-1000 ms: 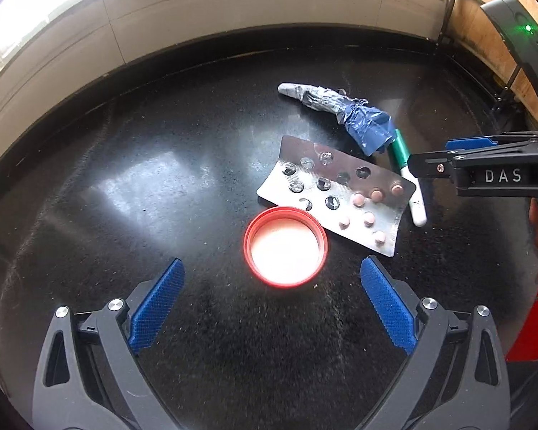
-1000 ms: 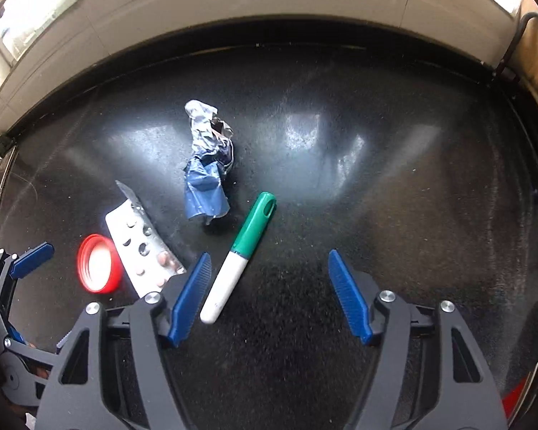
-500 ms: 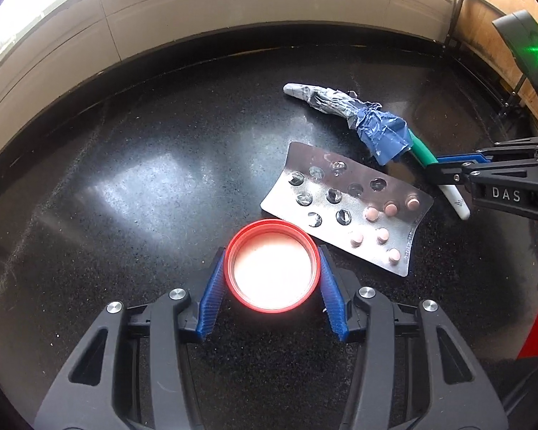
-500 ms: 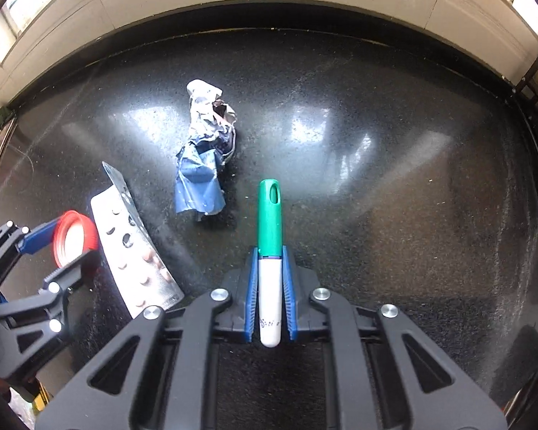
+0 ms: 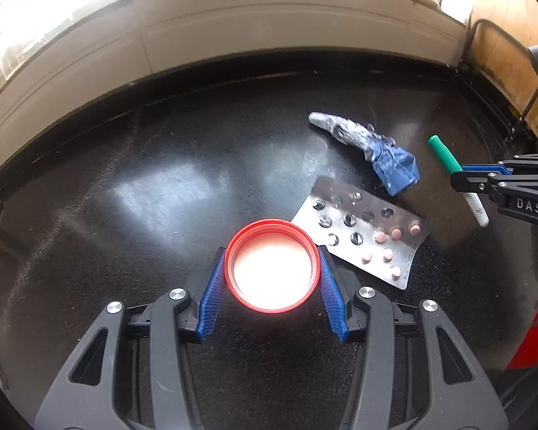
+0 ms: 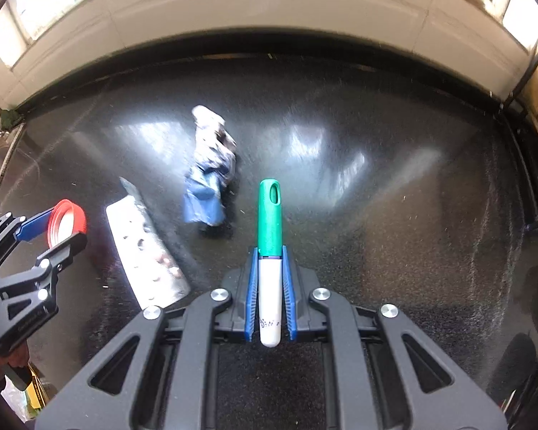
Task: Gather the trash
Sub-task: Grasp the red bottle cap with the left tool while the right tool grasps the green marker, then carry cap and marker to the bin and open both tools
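Note:
My left gripper (image 5: 272, 263) is shut on a red bottle cap (image 5: 272, 265) with a white inside, held over the black table; the cap also shows in the right wrist view (image 6: 68, 220). My right gripper (image 6: 270, 261) is shut on a white marker with a green cap (image 6: 270, 247), lifted off the table; the marker also shows in the left wrist view (image 5: 448, 159). A silver pill blister pack (image 5: 362, 236) lies right of the cap. A crumpled blue and silver wrapper (image 5: 369, 147) lies beyond it.
The black table (image 5: 125, 215) ends at a beige wall ledge (image 5: 233, 28) at the back. A wooden panel and black metal frame (image 5: 502, 71) stand at the right edge. Something red (image 5: 534, 333) sits at the lower right.
Both grippers closed, the left on the red cap and the right on the marker. Both have since lifted their objects a little off the table.

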A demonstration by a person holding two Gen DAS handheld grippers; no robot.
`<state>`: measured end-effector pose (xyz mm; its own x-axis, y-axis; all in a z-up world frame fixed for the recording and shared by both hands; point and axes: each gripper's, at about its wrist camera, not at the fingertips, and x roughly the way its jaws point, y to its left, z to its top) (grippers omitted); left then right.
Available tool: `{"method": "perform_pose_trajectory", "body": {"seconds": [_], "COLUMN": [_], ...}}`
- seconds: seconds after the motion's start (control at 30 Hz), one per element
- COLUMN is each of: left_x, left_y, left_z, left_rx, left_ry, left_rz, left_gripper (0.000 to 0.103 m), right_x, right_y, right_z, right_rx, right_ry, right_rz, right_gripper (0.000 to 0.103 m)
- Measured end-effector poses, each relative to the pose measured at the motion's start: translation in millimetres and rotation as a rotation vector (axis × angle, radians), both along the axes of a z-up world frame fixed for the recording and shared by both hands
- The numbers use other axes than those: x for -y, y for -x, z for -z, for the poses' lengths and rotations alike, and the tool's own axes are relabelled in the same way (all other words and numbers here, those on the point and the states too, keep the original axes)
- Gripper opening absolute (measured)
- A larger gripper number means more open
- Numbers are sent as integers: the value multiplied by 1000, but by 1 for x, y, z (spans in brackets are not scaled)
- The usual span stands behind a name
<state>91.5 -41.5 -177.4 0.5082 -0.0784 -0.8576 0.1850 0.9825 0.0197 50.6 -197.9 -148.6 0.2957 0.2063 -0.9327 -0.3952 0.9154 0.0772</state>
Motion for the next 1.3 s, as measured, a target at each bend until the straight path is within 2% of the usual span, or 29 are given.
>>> {"method": "perform_pose_trajectory", "body": {"seconds": [0.1,0.3,0.43,0.57,0.67,0.77,0.97,1.07,1.13,1.23,1.3], "left_x": [-11,-53,-98,-152,-189,-226,-276,-288,-295,-310,-323], "left_y": [4,37,81,137,181,231,339,385,410,433,441], "left_z": [-18,-76,-110,-128,-130,-119,-65,-30,-5,43,69], "left_rx": [4,73,119,136,131,97,17,22,36,5,-8], "left_ry": [-1,-13,-35,-52,-58,-25,60,71,84,89,134], "left_rz": [-48,-197,-353,-552,-702,-863,-1136,-1206,-1234,-1257,-1272], "left_gripper": [48,48,48,48,48,48,48,49,49,48,49], "right_x": [-12,-73,-138,-197,-244,-288,-362,-386,-405,-423,-439], "right_y": [10,36,71,117,164,216,337,389,427,461,476], "right_z": [-30,-91,-129,-146,-148,-145,-110,-79,-50,-10,18], "right_rx": [52,145,190,190,155,95,-84,-165,-178,-206,-223], "right_ry": [-32,-130,-220,-279,-311,-327,-323,-288,-240,-175,-131], "right_rz": [-51,-220,-397,-580,-742,-890,-1179,-1288,-1375,-1430,-1443], "right_gripper": [14,14,14,14,14,14,14,14,14,14,14]}}
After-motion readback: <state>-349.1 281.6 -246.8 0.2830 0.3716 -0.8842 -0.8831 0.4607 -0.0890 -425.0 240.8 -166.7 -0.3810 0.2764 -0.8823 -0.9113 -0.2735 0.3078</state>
